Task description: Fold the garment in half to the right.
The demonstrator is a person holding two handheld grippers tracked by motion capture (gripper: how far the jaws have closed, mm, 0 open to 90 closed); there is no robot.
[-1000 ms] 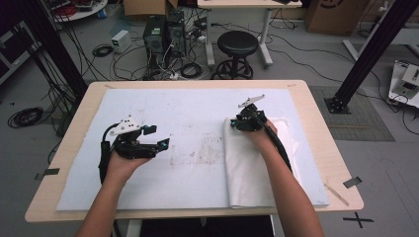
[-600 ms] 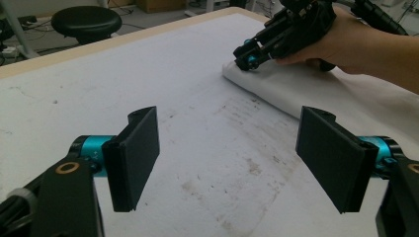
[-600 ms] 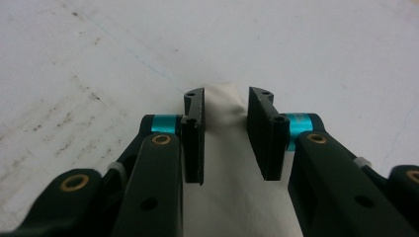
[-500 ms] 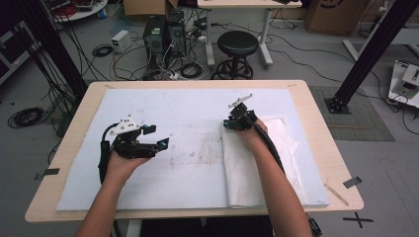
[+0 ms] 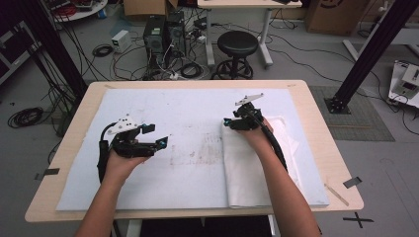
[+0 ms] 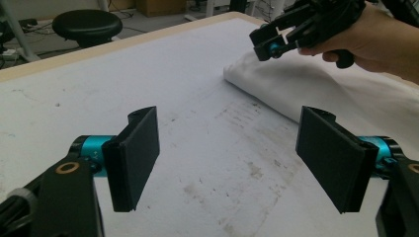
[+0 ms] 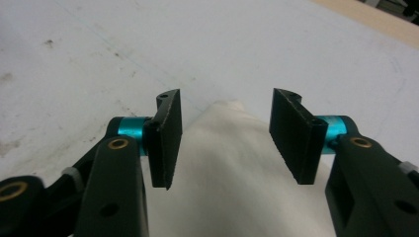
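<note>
Hovering right hand-held gripper (image 7: 223, 131) opened above cloth (image 7: 232, 177) corner.

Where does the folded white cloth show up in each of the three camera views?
High view: folded white cloth lies right of centre, under the right forearm.
Left gripper view: upper right, below the right gripper.
Right gripper view: bottom centre, behind the open fingers.
Shared landmark: the stained white mat under it.
</note>
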